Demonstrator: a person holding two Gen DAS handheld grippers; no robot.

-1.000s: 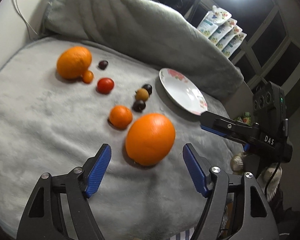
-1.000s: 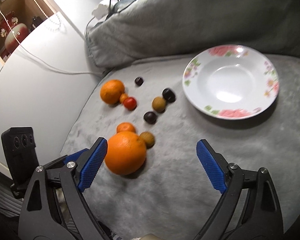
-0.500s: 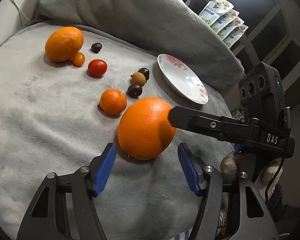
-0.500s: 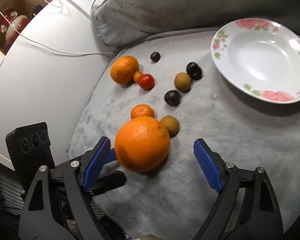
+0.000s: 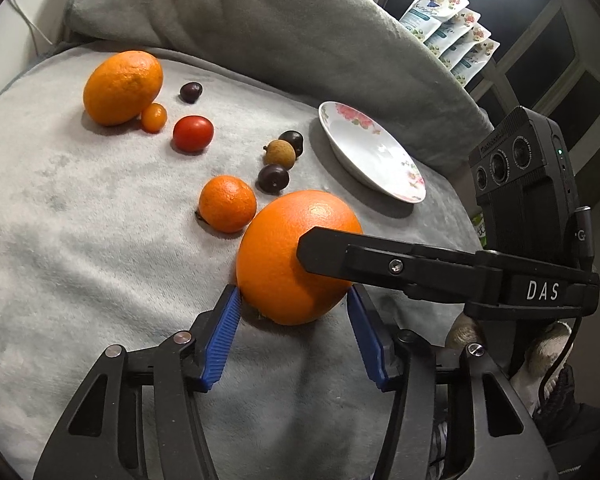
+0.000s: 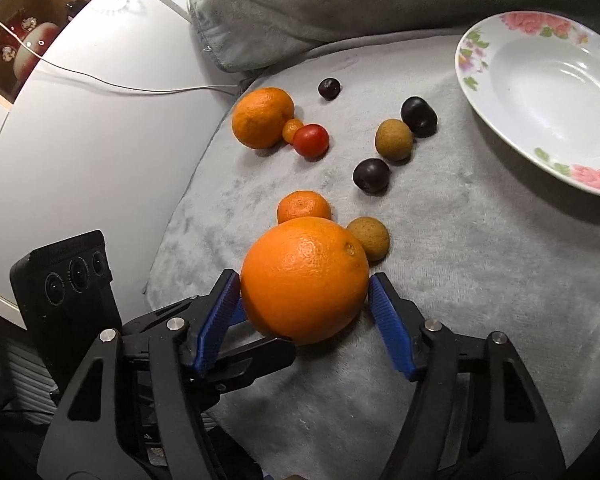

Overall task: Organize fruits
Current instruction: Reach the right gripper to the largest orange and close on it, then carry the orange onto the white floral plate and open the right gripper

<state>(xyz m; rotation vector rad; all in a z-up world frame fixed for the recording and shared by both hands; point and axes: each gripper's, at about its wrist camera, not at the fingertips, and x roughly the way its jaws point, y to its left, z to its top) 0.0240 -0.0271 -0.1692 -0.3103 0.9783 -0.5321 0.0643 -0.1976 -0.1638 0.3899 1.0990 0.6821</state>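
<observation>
Count on the grey blanket [image 6: 480, 280]: two large oranges [image 6: 305, 280] [image 6: 262, 117], one mandarin [image 6: 303, 207], one kumquat [image 6: 291, 129], one red tomato [image 6: 311, 140], two brown longans [image 6: 394, 139] [image 6: 370, 237], three dark plums [image 6: 329, 88] [image 6: 418, 116] [image 6: 371, 175]. One floral plate [image 6: 476, 52]. Two tools, left [image 5: 294, 338] and right [image 6: 305, 322].

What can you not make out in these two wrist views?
- Left wrist view: the brown fruit beside the big orange is hidden behind that orange.
- Right wrist view: the plate is cut off by the right edge.
- Left wrist view: the print on the pouches is too small to read.
</observation>
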